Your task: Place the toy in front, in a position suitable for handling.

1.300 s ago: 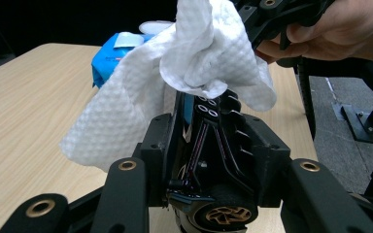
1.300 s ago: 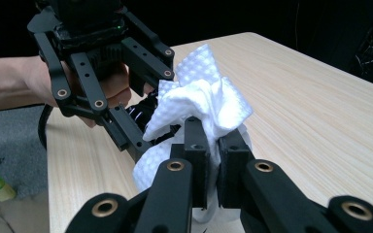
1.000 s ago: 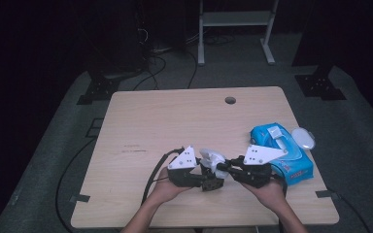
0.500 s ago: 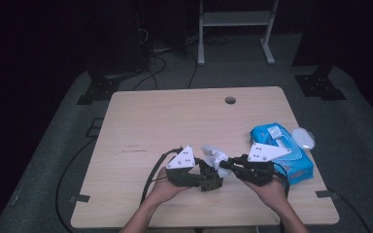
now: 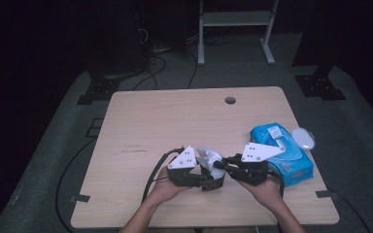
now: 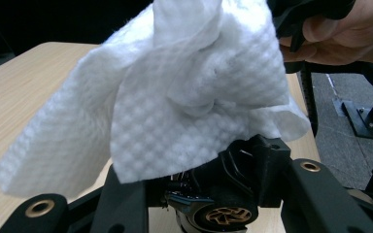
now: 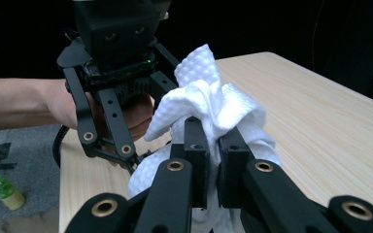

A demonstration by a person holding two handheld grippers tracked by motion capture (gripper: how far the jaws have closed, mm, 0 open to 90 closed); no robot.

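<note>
A crumpled white wipe (image 5: pixel 209 158) is pinched tight by the right tongs (image 7: pixel 212 167) near the front edge of the tabletop (image 5: pixel 175 121). A small black object (image 6: pixel 233 194) is clasped by the left tongs (image 5: pixel 209 180), beneath the wipe. A blue wipes pack (image 5: pixel 281 155) is seen just right of both hands.

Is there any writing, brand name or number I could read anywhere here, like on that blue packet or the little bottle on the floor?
None can be read.
Blue wipes packet: print on the wrapper, too small and blurred to read.
Green-capped bottle on the floor: label too blurred to read.
White wipe, grippers and table: no writing visible.
</note>
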